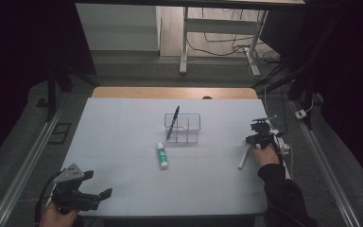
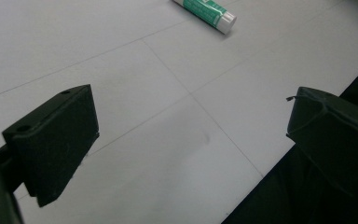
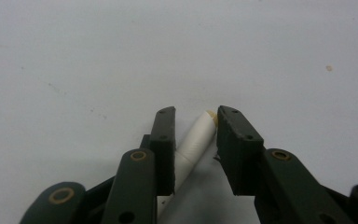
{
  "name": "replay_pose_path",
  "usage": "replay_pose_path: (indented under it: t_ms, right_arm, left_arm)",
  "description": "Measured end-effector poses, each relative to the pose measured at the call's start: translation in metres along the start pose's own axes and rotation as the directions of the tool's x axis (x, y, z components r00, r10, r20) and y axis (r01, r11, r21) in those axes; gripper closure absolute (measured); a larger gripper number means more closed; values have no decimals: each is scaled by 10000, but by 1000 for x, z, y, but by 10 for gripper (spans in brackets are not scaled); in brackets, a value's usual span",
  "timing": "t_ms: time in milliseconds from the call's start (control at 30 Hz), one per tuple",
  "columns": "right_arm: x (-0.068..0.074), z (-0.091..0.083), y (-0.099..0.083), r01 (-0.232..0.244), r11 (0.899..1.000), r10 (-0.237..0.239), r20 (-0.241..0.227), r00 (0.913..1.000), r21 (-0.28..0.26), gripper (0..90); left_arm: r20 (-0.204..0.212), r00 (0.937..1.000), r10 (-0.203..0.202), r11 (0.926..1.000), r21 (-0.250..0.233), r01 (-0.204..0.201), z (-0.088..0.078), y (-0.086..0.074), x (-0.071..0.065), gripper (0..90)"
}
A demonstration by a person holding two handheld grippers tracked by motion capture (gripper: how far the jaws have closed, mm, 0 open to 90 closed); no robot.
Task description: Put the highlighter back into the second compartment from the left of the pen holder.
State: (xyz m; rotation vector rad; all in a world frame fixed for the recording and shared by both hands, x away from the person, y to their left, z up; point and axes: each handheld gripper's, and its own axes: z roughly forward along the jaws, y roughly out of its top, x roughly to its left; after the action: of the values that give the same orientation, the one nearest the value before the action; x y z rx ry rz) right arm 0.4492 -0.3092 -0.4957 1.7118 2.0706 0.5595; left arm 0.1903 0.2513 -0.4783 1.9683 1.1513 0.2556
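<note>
Right hand-held gripper (image 3: 196, 126) narrow around a white stick (image 3: 196, 140), contact unclear; left hand-held gripper (image 2: 191, 135) wide, empty.

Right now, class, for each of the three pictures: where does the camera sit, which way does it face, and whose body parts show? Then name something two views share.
High view: fixed above the person's side, facing forward and down on the white table; both hands show, with left gripper and right gripper.
Left gripper view: rides that gripper, looking between wide-apart jaws at the table.
Right gripper view: rides that gripper, jaws around a white paper roll.
Shared: the glue stick appears in the high and left gripper views.
</note>
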Motion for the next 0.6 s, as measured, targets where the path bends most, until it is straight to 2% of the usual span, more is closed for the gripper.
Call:
replay_pose_path:
  t_ms: [167, 267, 400, 600]
  right_arm:
    - [5, 3, 3, -3, 9998, 3, 8, 10000, 210, 774]
    - [8, 4, 5, 101, 9994, -107, 187, 9998, 319, 782]
    - [7, 4, 5, 85, 9993, -90, 143, 9999, 361, 785]
    - [4, -6, 6, 141, 9999, -141, 31, 9999, -73, 788]
  left_arm:
    - [-2, 10000, 10, 10000, -3, -10, 0, 0, 0, 18]
    - [-2, 10000, 13, 10000, -10, -13, 0, 0, 0, 18]
    - [9, 10000, 17, 10000, -2, -17, 0, 0, 0, 18]
    - [-12, 10000, 37, 10000, 10, -37, 0, 0, -1, 18]
